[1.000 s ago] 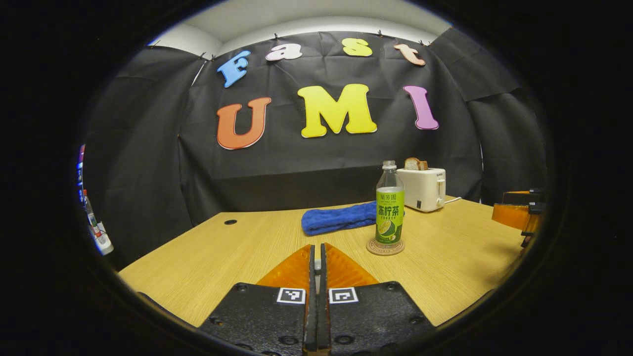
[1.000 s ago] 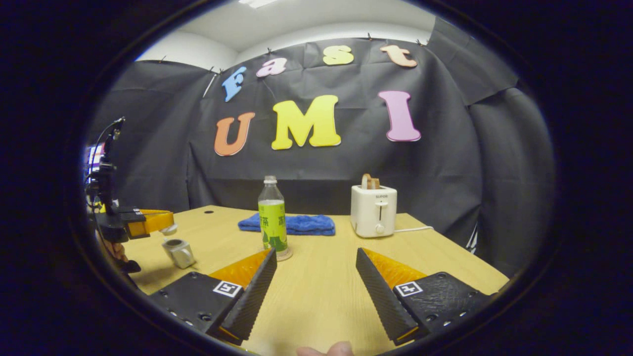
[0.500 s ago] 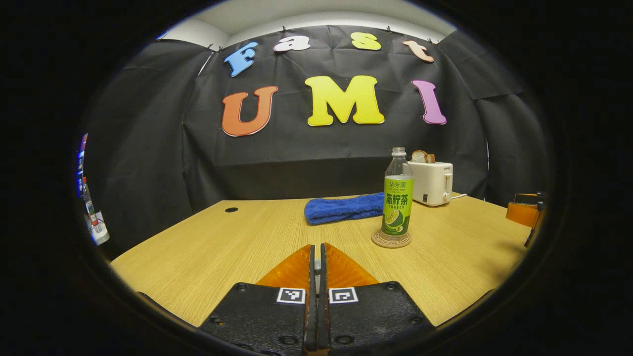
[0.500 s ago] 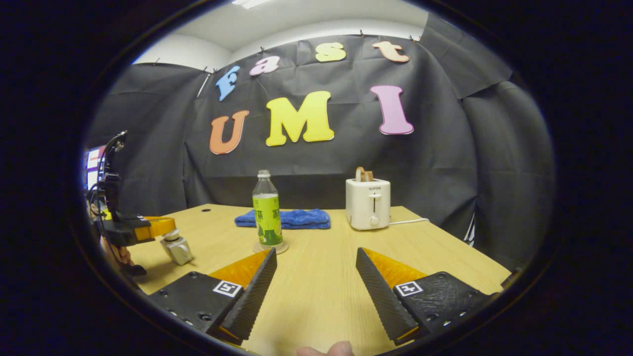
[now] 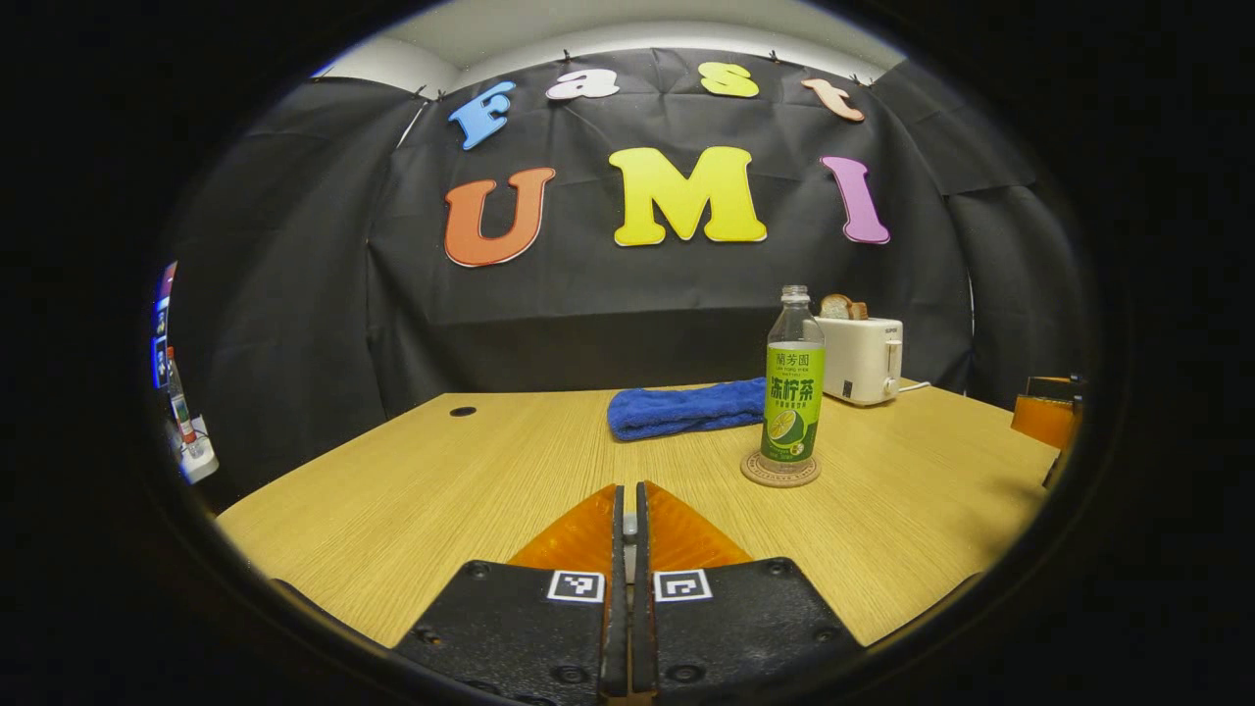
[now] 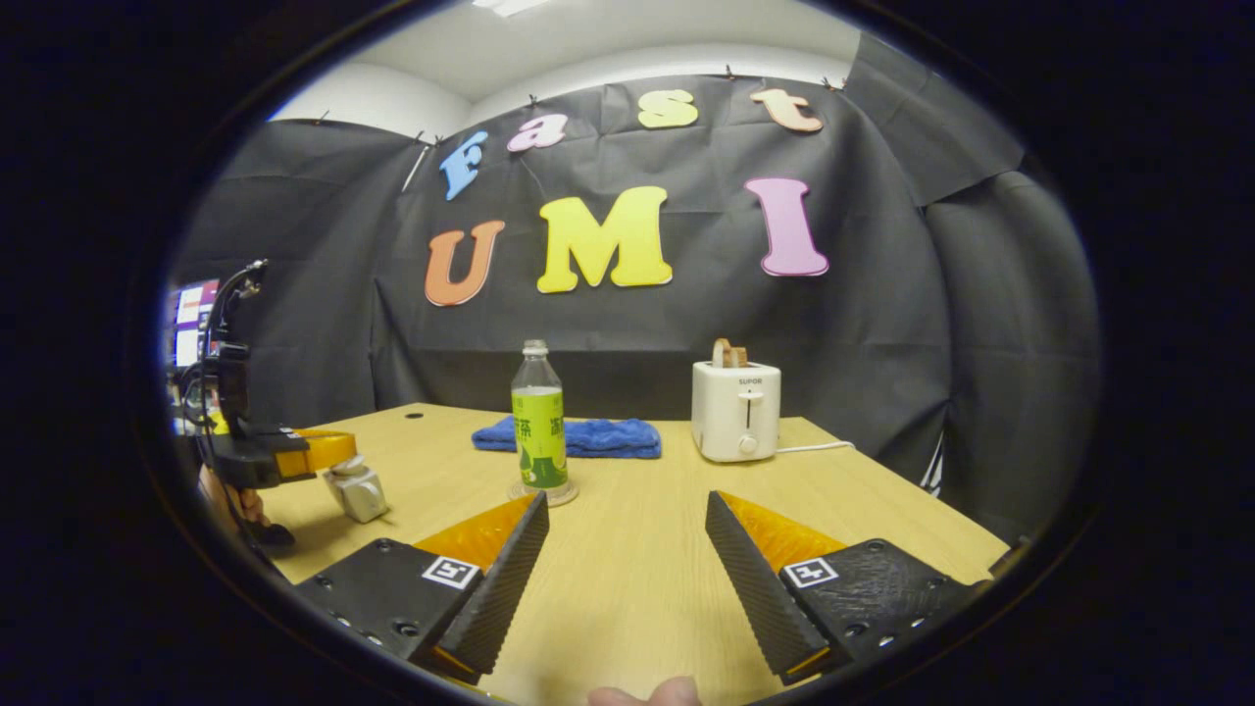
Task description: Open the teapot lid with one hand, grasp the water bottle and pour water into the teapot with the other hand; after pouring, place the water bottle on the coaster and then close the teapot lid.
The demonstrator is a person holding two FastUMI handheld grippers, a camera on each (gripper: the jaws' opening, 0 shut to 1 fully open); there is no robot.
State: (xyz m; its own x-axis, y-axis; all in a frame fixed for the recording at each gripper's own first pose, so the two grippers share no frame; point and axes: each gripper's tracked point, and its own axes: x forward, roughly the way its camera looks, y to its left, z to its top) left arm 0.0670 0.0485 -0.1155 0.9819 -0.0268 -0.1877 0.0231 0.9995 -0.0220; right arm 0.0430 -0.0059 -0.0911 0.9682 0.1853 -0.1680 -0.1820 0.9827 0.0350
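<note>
A clear water bottle (image 5: 794, 392) with a green label stands upright on a round coaster (image 5: 780, 472), right of centre in the left gripper view. It shows as bottle (image 6: 539, 431) and coaster (image 6: 565, 495) in the right gripper view. A small silver teapot (image 6: 363, 498) sits at the left with its lid (image 6: 346, 467) resting on top. My left gripper (image 6: 328, 449) reaches the lid from the left. Seen close, the left gripper (image 5: 628, 505) is shut, a small pale piece pinched between its fingers. My right gripper (image 6: 625, 502) stands open over bare table, well short of the bottle.
A white toaster (image 6: 735, 412) holding bread stands at the back right, its cord trailing right. A folded blue towel (image 6: 588, 437) lies behind the bottle. The wooden table (image 5: 441, 490) has a small hole (image 5: 462, 411) at its far left. A person's fingertip (image 6: 647, 694) shows at the bottom edge.
A second ago the lid hung above the open teapot; now it rests on the teapot with the left gripper still on it. The right gripper stayed open, barely shifting.
</note>
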